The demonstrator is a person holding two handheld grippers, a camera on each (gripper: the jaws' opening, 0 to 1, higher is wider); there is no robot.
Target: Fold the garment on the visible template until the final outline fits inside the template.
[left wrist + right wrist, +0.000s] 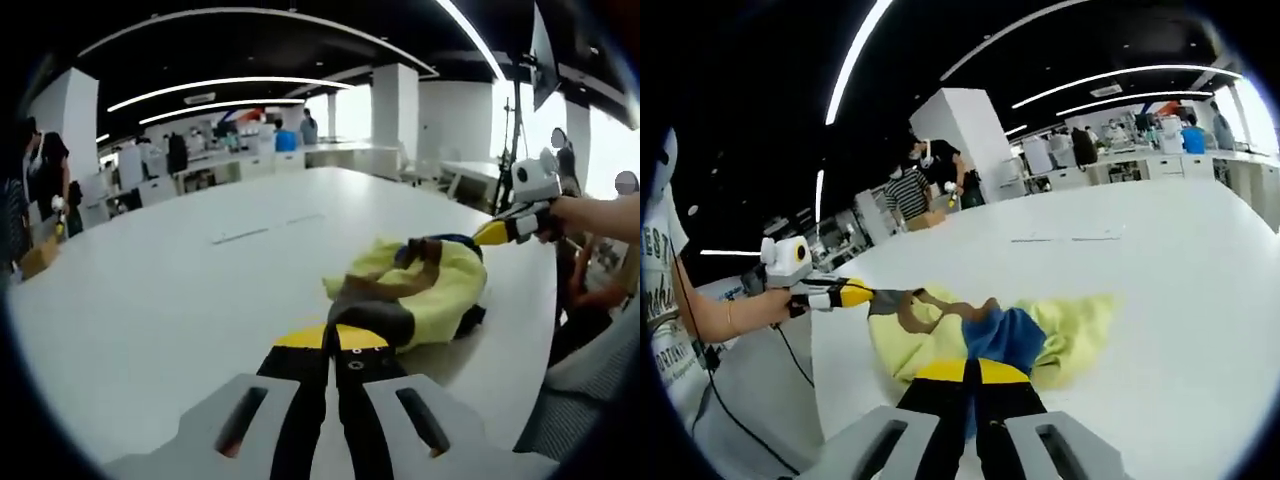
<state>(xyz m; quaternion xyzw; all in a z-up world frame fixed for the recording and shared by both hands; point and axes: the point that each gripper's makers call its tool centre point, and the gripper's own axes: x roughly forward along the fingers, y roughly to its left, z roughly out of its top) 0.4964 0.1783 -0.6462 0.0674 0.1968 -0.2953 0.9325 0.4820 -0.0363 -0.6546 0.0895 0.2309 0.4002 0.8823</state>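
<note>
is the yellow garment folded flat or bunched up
Bunched up: the yellow garment sits in a crumpled heap on the white table, pinched by both hand-held grippers.

A wide white bench (180,290) carries everything. Behind it stand white pillars (395,105), desks with seated people (908,195), and long ceiling light strips (215,85). A tripod stand (515,135) rises near the far edge.

Both cams sit low and close over the white table (150,300), facing each other across the same yellow garment (440,290) between them.
</note>
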